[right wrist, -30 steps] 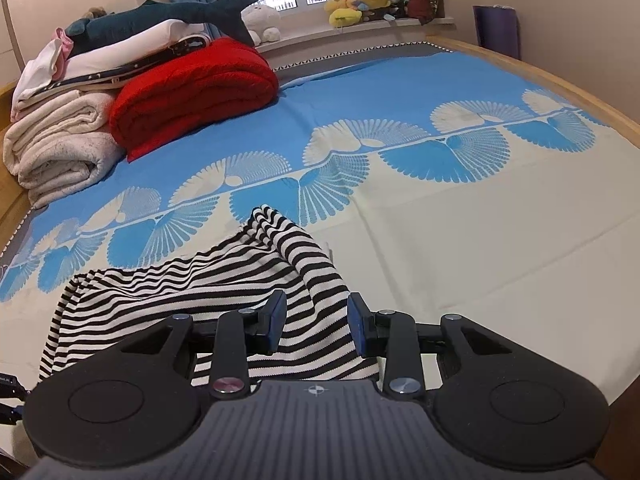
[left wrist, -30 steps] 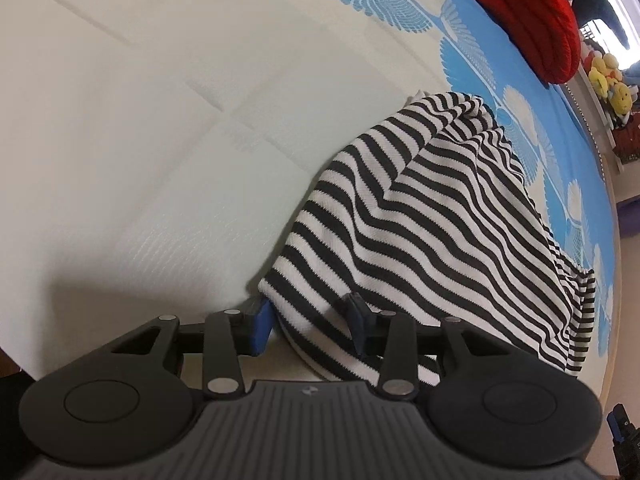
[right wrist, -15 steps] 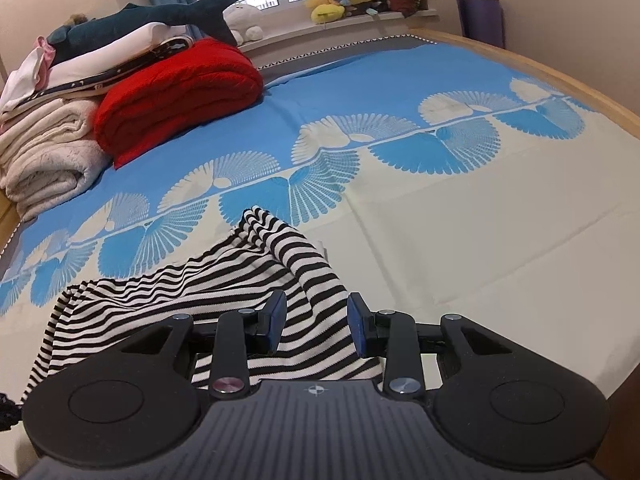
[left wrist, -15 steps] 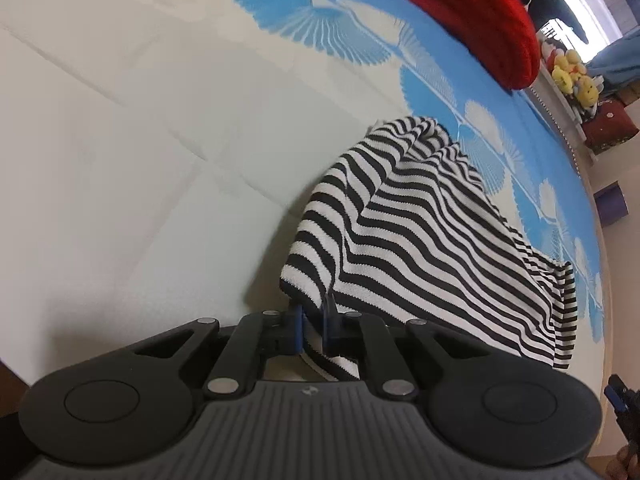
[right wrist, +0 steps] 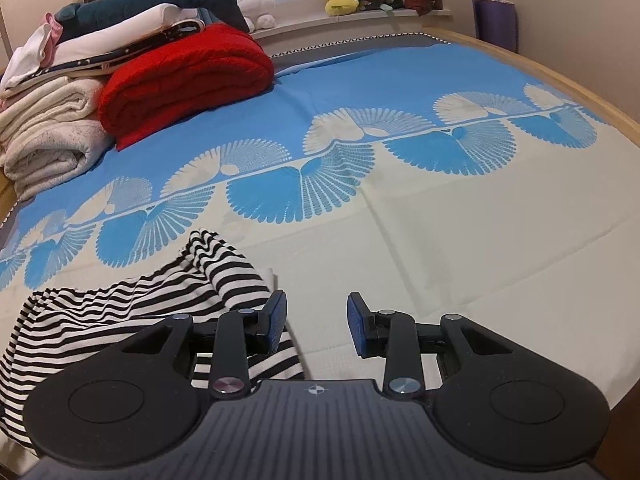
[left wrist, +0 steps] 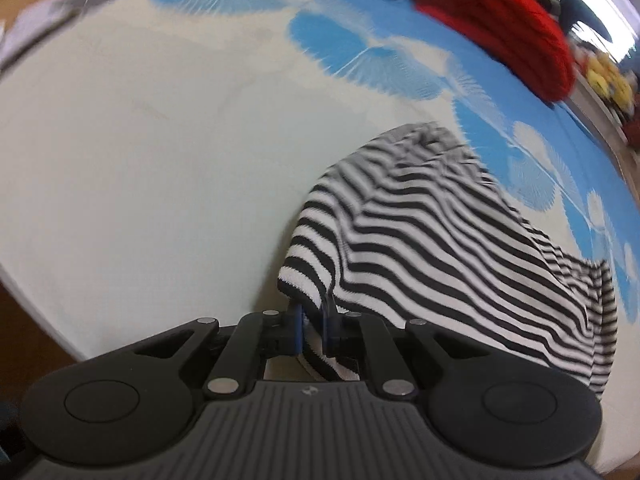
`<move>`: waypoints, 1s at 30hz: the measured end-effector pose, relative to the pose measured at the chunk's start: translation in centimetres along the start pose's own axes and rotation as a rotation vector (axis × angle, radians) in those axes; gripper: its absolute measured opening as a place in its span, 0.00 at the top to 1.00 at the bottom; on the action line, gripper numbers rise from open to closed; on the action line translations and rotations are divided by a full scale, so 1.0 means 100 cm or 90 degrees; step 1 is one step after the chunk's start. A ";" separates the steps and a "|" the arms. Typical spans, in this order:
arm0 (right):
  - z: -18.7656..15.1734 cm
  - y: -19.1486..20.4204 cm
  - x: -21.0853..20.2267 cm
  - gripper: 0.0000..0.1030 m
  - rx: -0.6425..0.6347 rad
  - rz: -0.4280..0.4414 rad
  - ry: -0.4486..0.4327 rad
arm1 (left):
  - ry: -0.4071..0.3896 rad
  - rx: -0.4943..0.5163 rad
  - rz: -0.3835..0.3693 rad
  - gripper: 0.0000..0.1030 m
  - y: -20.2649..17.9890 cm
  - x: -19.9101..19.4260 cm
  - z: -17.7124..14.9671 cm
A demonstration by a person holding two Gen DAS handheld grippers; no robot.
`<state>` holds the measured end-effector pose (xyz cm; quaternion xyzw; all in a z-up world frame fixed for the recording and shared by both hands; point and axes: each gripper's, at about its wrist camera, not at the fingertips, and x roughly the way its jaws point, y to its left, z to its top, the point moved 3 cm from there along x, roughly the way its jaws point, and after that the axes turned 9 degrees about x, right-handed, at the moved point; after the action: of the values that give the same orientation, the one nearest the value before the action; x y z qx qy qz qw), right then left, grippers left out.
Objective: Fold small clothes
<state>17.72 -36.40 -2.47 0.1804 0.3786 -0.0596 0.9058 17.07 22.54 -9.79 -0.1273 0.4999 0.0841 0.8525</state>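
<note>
Striped garment point(left wrist: 440, 240) on bed point(right wrist: 460, 240): corner pinched in left claw point(left wrist: 313, 322). Right claw point(right wrist: 316, 320): wide, holding nothing, beside garment.

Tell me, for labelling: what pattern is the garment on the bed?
Black and white stripes on the garment, clearest in the left wrist view.

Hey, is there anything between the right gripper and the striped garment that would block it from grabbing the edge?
Nothing visible. The right gripper is open over bare bedsheet, and the striped garment lies right beside its left finger, partly hidden behind it. The left gripper is shut on another corner of the garment.
</note>
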 end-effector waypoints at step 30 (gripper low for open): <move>0.034 -0.049 0.021 0.74 0.138 0.141 0.061 | -0.074 0.487 -0.320 0.64 -0.296 -0.039 -0.043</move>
<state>20.28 -42.12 -3.12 0.3202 0.3908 0.0090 0.8630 19.57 -7.07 -4.44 0.0846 0.4001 -0.3086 0.8588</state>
